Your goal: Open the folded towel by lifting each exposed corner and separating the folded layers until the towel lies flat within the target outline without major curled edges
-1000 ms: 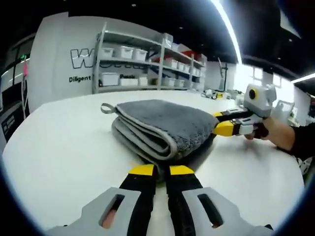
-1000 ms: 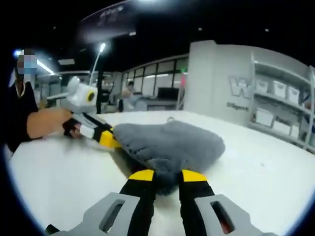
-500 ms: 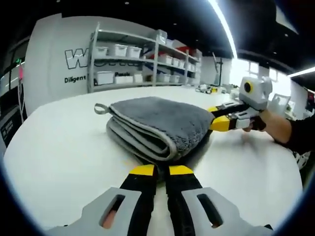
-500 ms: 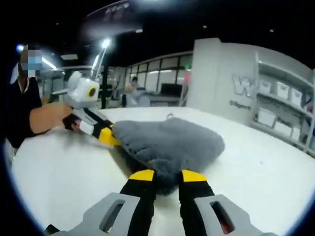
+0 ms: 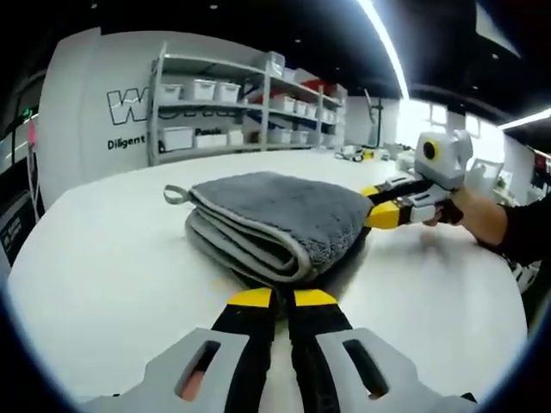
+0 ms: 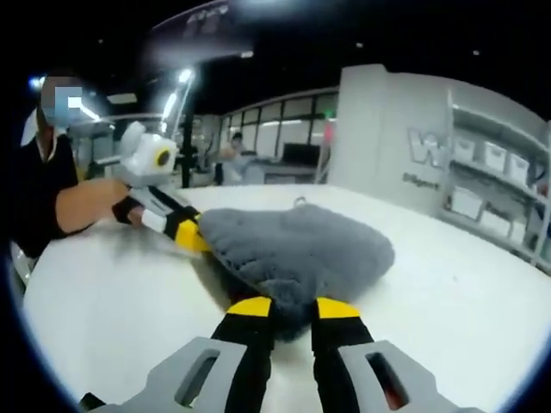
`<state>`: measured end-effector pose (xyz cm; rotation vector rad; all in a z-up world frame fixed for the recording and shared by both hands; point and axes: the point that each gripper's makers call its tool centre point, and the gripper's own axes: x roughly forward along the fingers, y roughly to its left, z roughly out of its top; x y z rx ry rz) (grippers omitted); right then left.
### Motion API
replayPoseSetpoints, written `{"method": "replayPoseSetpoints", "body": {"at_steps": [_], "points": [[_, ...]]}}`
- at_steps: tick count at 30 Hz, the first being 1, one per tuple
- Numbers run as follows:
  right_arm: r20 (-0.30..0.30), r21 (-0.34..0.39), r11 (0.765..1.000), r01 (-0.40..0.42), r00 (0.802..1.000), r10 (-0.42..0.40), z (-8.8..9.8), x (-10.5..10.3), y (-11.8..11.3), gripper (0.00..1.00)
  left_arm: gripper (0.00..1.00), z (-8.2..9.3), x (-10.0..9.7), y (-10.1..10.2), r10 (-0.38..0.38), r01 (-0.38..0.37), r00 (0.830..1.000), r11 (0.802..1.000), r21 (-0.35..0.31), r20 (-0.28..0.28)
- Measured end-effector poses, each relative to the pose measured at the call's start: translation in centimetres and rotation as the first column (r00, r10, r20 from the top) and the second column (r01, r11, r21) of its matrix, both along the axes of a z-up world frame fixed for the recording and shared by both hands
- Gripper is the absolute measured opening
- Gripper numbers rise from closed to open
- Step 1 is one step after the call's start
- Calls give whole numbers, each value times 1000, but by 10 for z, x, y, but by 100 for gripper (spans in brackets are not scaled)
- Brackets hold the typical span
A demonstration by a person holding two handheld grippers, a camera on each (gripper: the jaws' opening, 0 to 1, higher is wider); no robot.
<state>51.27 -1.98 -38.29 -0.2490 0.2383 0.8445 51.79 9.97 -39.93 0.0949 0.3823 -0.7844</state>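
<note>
The towel (image 5: 275, 219) sits folded in thick layers on the white table (image 5: 95, 275), its loop tag at the far left corner. The left gripper (image 5: 274, 298) has its jaws pressed together on the near fold — it looks like it is pinching the towel. The right gripper (image 6: 293, 307) grips the opposite corner. The risk is a pinch that took several layers at once — lifting then hauls the whole bundle up, nothing separating. Pulling unevenly could also drag the towel sideways or leave curled edges.
</note>
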Motion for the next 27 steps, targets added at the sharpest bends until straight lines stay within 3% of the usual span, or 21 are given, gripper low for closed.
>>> {"method": "replayPoseSetpoints", "body": {"at_steps": [5, 6, 27], "points": [[-13, 4, 1000, -3, 1000, 3, 1, -3, -2, 10, 5, -1, -4, -1, -12, 12, 1000, 1000, 6, -11], [-16, -5, 1000, -7, 1000, 7, 0, -7, -1, 10, 5, -2, -8, 0, -10, 9, 999, 1000, -19, -52], [-34, -23, 1000, -5, 999, 4, 1, -22, -8, 10, 4, -1, -28, -10, -66, 67, 997, 997, 23, -35]]}}
